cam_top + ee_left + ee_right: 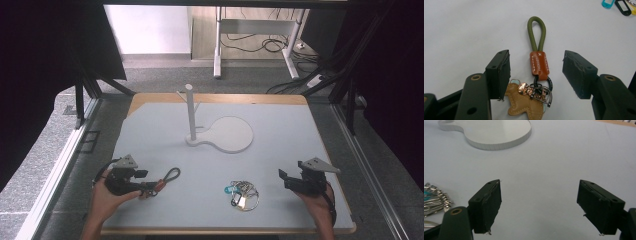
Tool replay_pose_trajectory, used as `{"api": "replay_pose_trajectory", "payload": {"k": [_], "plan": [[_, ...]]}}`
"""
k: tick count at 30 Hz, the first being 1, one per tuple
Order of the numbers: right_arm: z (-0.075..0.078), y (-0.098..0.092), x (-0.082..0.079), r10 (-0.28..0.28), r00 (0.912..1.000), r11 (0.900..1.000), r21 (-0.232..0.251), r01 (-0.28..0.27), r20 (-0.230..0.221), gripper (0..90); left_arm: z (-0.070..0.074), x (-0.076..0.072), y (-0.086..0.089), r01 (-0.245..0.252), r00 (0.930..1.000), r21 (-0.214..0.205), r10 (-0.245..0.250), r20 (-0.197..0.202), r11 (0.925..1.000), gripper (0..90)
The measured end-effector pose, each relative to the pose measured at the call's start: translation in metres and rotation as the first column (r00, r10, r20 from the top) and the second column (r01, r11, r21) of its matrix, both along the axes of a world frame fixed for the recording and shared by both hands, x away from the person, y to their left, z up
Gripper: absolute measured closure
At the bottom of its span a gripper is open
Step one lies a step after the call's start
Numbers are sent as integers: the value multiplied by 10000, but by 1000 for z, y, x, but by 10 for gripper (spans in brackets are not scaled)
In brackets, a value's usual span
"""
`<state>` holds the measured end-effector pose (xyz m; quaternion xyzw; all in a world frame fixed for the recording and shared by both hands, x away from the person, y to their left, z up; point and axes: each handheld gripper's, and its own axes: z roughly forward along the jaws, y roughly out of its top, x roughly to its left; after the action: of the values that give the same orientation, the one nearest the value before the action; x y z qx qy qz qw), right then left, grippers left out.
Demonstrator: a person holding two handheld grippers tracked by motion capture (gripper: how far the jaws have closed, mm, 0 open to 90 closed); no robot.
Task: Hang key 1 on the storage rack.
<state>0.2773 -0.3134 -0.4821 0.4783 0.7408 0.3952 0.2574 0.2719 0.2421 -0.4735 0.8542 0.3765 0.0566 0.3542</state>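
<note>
A keychain lies on the white mat: an olive rope loop (536,31), a brown leather tab (539,63), and a tan leather charm (524,106) on a dark ring. My left gripper (537,57) is open, its jaws standing on either side of the tab without touching it. From above, the keychain (169,177) lies just right of the left gripper (148,182). My right gripper (539,195) is open over bare mat with nothing between its jaws. In the high view the right gripper (285,180) sits right of a bunch of keys (242,194).
A white stand with an upright post (190,112) and a round base (231,134) is at the table's middle back; the base's edge (496,143) lies ahead of the right gripper. Metal keys (434,198) are at its left. Coloured key tags (621,5) lie beyond the left gripper.
</note>
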Motion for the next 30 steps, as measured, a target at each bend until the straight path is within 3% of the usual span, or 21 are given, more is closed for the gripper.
{"api": "replay_pose_trajectory", "payload": {"k": [6,9,16,20,30], "plan": [[-2,-6,-2,-44,10000,10000,82,44,35,210,4,0,1,-100,9999,-39,100,18,9999,395],[-1,-9,-2,-334,9990,9994,87,331,295,229,5,0,3,-151,9999,-118,151,55,9998,396],[-6,-14,0,-383,9991,9990,220,378,188,242,5,4,5,-369,9993,-161,371,94,9992,398],[-9,-11,-1,-340,9992,9993,-118,343,211,248,12,8,0,-296,9995,-20,296,137,9996,398],[-8,-11,-4,-401,9990,9991,-153,404,203,248,23,10,-2,-93,9999,235,94,-47,9997,398]]}}
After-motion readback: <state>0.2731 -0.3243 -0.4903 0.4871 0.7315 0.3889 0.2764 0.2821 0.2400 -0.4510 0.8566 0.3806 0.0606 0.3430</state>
